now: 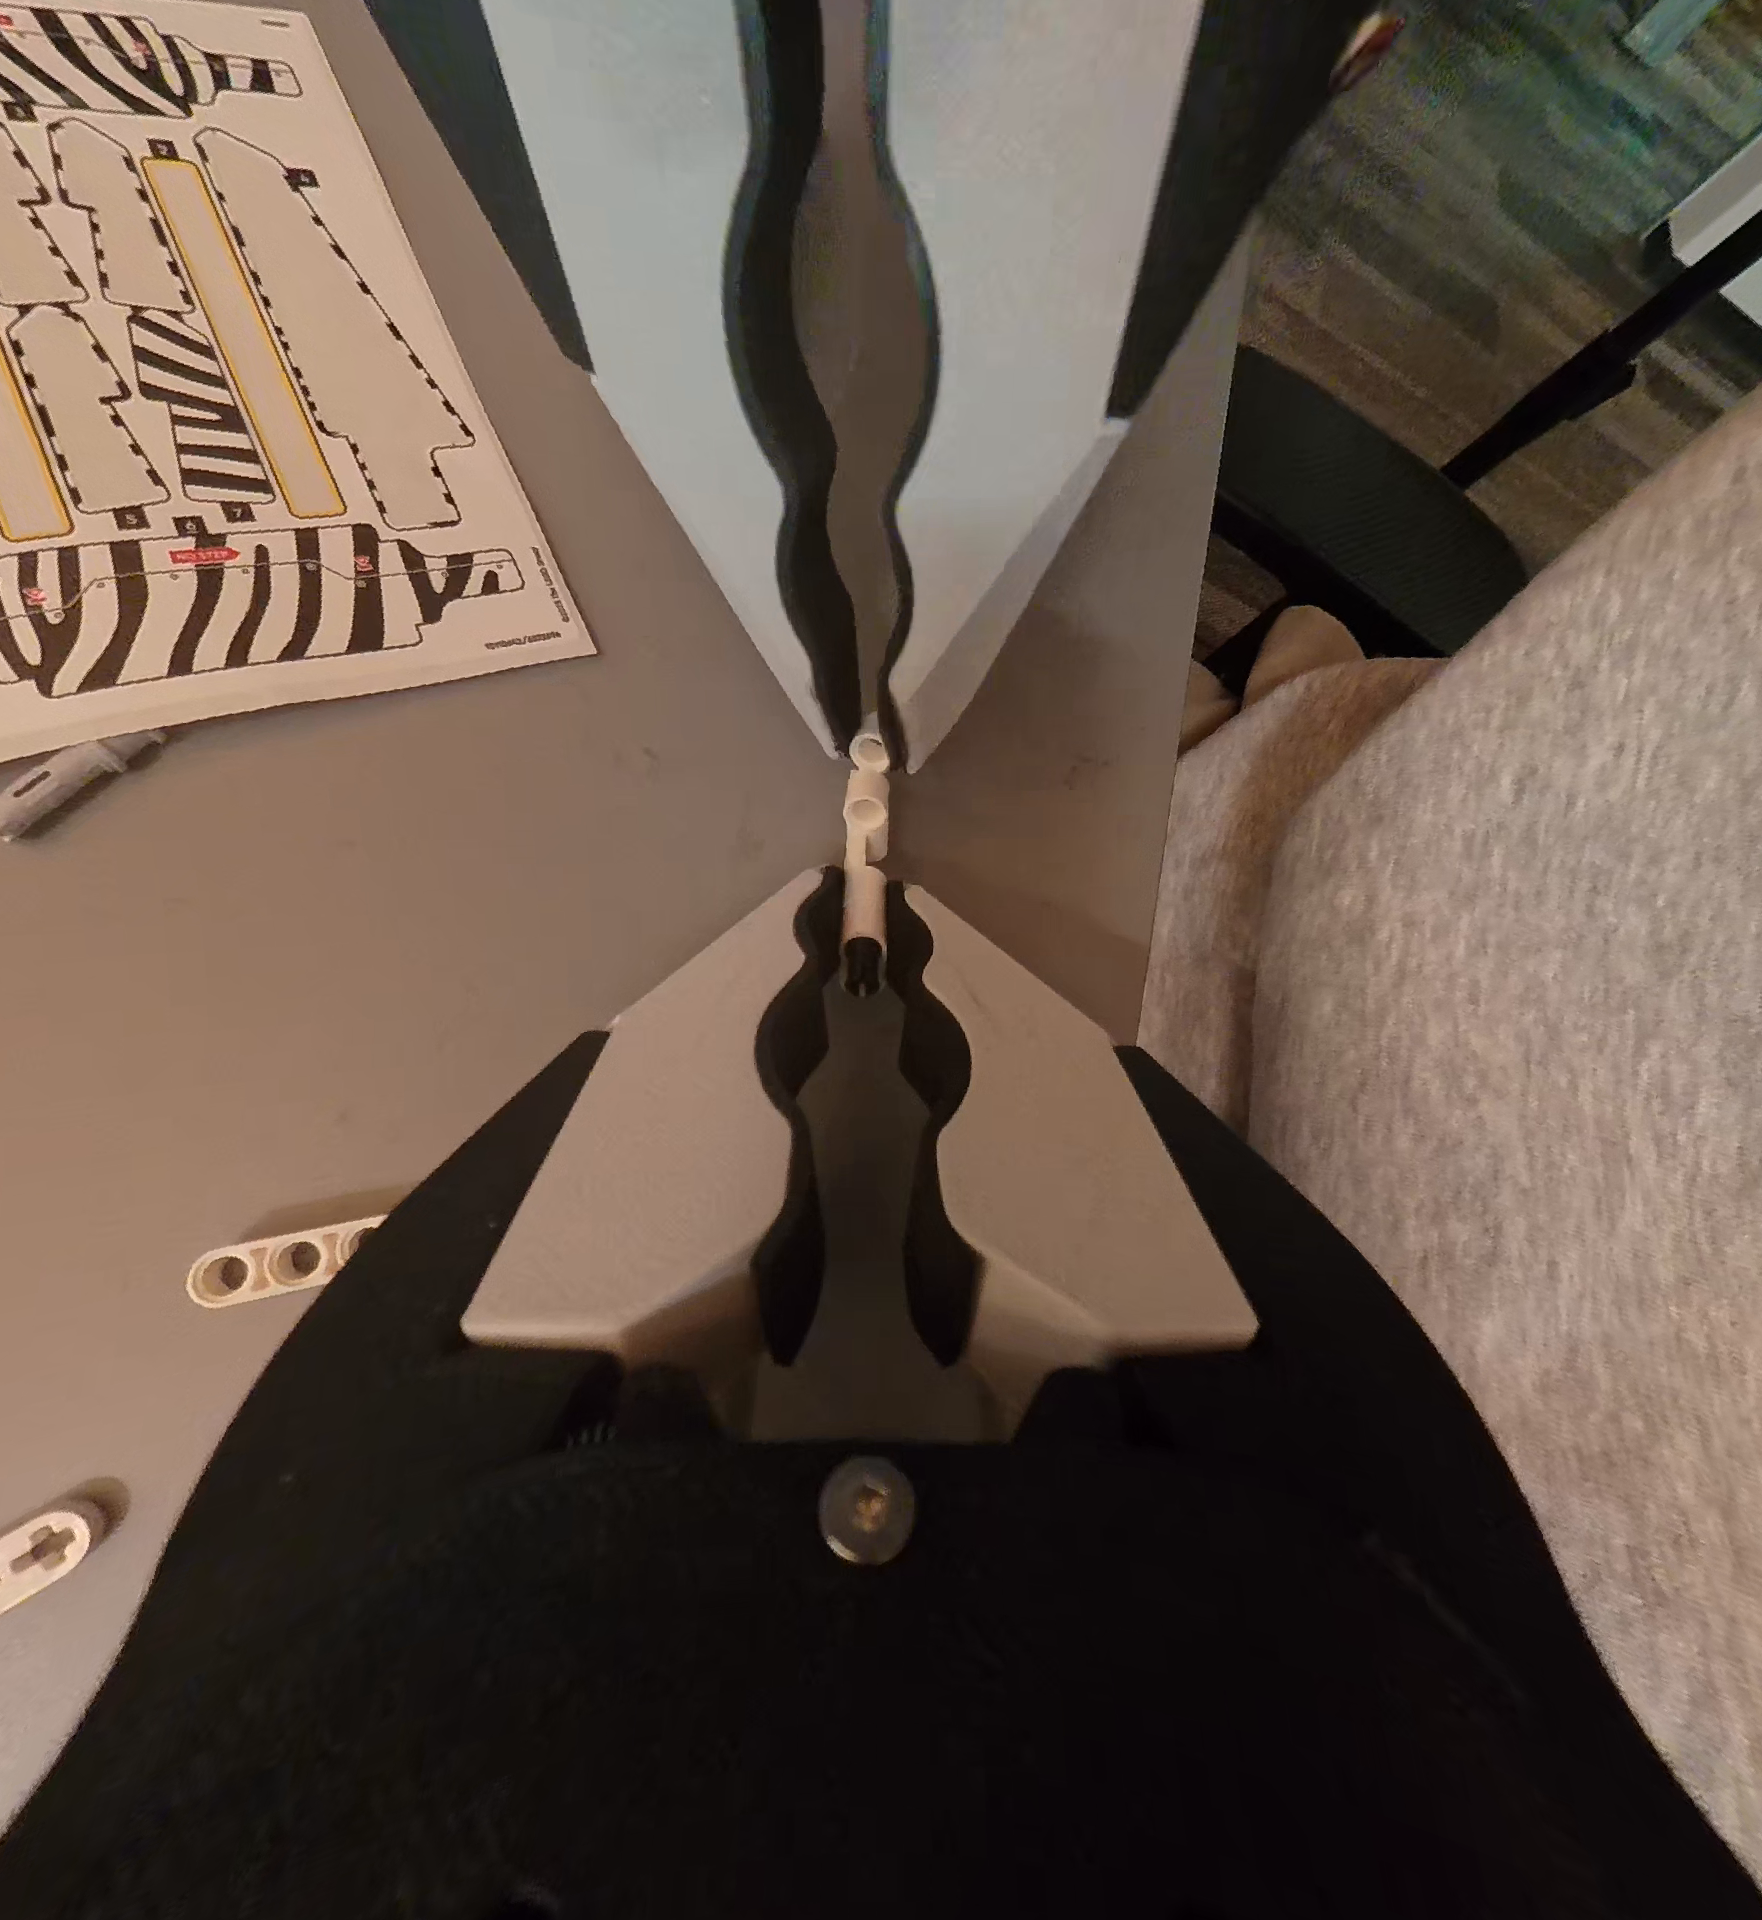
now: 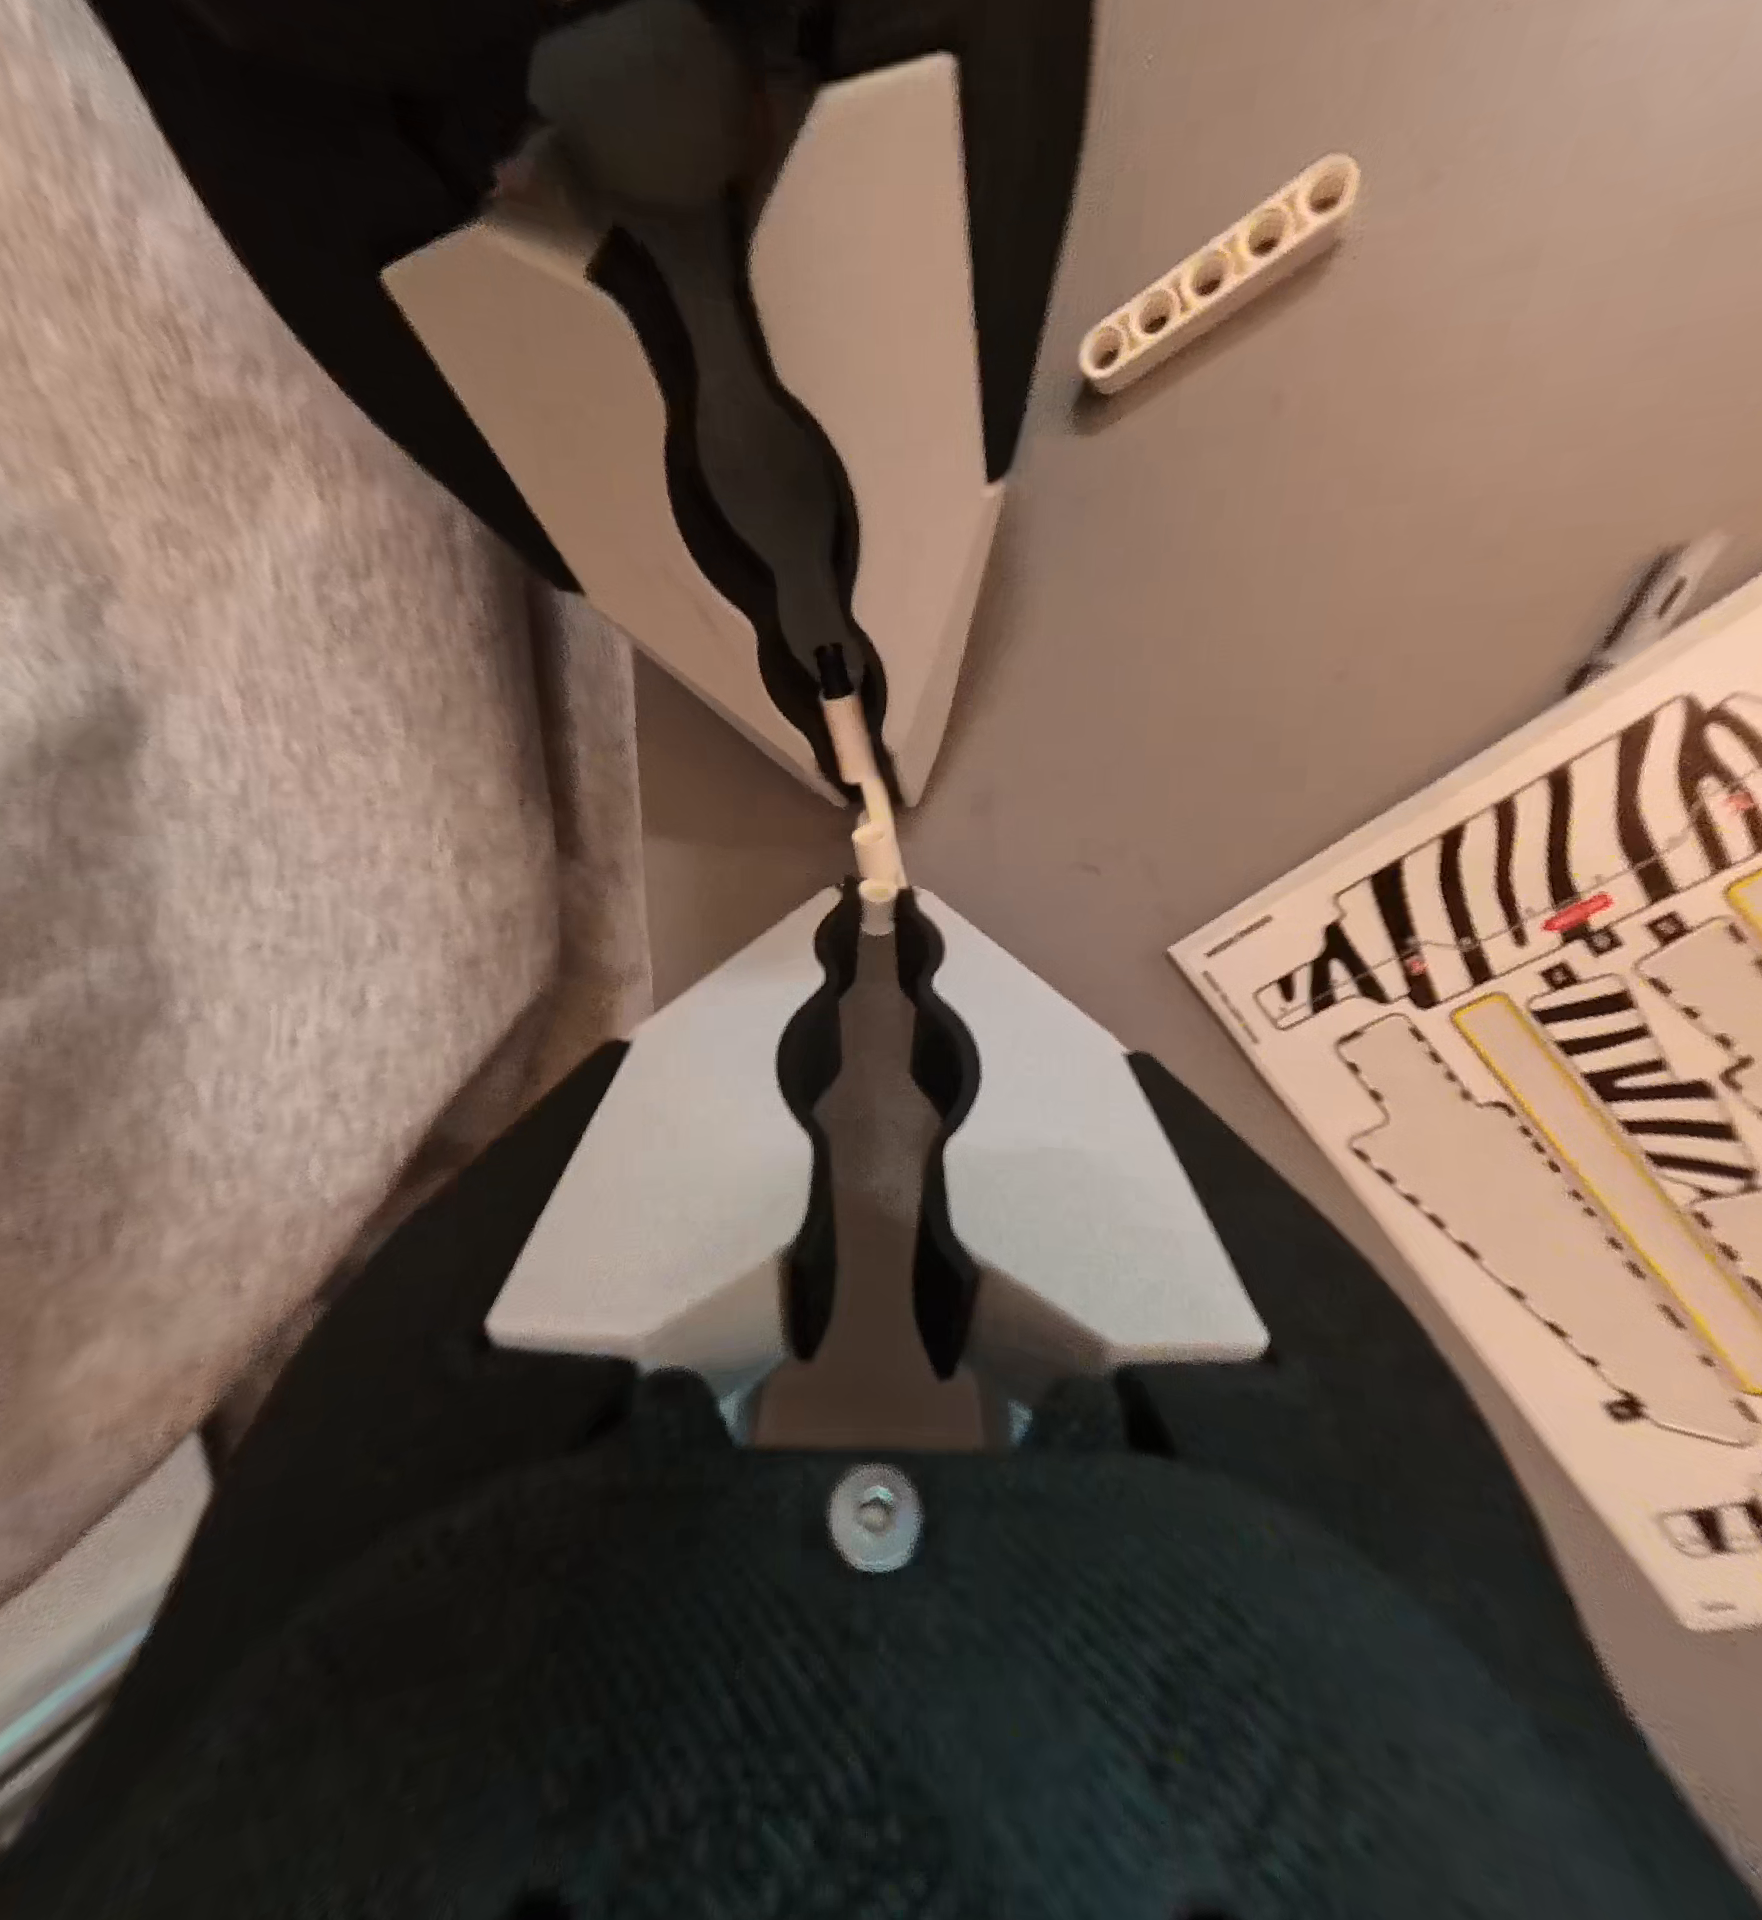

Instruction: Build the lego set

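A small white Lego connector piece (image 1: 869, 821) with a black pin (image 1: 864, 951) in one end is held in the air between my two grippers, over the grey table (image 1: 389, 987). My left gripper (image 1: 861, 894) is shut on the end with the pin. My right gripper (image 1: 869, 750) comes from the opposite side, tip to tip, and is shut on the other end. In the right wrist view, my right gripper (image 2: 877, 904) grips the near end of the white piece (image 2: 877, 852), and the left gripper (image 2: 861, 790) holds the far end with the black pin (image 2: 833, 665).
A sticker sheet with zebra stripes (image 1: 181, 364) lies on the table, also in the right wrist view (image 2: 1583, 1143). A white beam with holes (image 2: 1220, 275) lies loose, also in the left wrist view (image 1: 274, 1262). A short white cross-hole piece (image 1: 9, 1569) and a grey part (image 1: 66, 774) lie nearby. A person's grey sleeve (image 1: 1531, 1039) is beside the table edge. The tips of both grippers are at nearly the same place.
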Demonstrator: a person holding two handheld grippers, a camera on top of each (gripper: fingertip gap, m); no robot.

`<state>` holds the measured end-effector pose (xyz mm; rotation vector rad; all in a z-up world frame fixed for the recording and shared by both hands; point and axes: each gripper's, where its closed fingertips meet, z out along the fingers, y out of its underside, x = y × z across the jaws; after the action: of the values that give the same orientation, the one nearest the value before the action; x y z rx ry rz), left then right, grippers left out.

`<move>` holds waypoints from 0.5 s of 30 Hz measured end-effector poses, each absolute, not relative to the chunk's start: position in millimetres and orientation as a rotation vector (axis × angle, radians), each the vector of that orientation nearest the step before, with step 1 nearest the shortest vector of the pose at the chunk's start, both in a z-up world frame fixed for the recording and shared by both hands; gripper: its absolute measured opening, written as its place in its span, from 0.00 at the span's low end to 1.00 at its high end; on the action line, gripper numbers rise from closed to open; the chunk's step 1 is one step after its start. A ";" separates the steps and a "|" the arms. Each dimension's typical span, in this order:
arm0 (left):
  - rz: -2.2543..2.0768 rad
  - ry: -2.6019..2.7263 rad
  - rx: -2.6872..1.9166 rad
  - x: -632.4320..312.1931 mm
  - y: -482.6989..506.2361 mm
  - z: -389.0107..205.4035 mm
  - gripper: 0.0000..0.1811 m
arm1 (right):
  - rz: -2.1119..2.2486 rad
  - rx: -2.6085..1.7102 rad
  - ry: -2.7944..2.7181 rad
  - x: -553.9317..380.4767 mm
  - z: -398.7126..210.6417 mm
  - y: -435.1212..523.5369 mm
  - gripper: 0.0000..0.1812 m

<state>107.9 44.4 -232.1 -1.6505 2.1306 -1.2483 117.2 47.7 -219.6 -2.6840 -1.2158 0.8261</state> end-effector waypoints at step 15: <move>-1.165 2.147 -1.585 106.0 44.2 -233.5 0.03 | 0.860 -2.766 -1.357 111.4 -222.3 42.0 0.03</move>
<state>106.0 44.2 -233.5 -1.5853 2.1472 -1.1648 111.4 42.0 -222.3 -2.7663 -1.3571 0.8604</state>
